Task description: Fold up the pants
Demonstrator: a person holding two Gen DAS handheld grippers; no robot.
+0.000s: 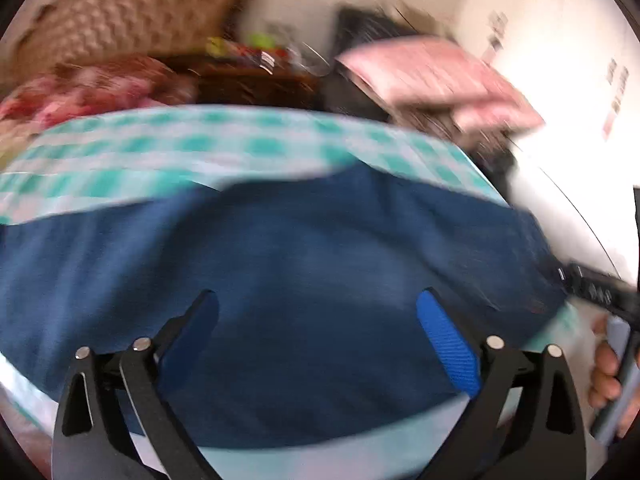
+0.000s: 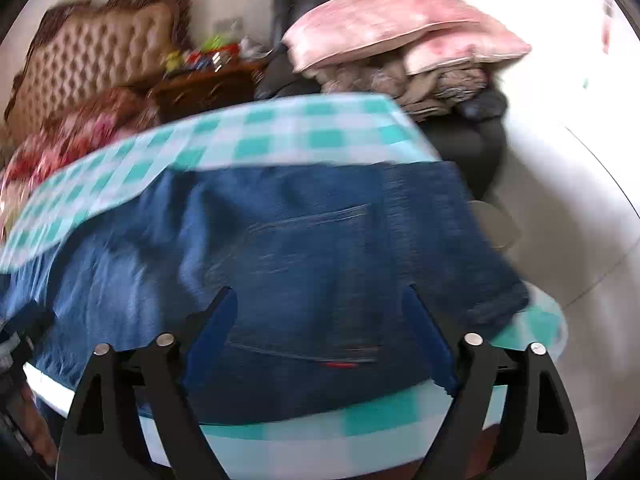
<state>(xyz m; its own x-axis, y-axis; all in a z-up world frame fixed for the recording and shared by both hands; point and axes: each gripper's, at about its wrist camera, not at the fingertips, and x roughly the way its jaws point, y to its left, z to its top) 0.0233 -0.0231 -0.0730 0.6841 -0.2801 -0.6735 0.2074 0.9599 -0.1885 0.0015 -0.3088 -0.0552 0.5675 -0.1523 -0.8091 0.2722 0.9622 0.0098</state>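
Across the middle of both views, my teal-and-white checked tablecloth (image 2: 304,132) carries the blue denim pants (image 2: 304,256), spread flat, back pocket up. Lower frame, my left gripper (image 1: 320,340) hangs wide apart above them, and my right gripper (image 2: 320,344) likewise, gripping nothing.

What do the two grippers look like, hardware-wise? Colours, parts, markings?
Both match: the left gripper and right gripper have black angular linkage arms with triangular cutouts and silver round pivot pins. The jaws carry blue textured pads. No cables or markings visible. A bare hand grips the other unit's handle at the left view's edge; no sleeve shows.
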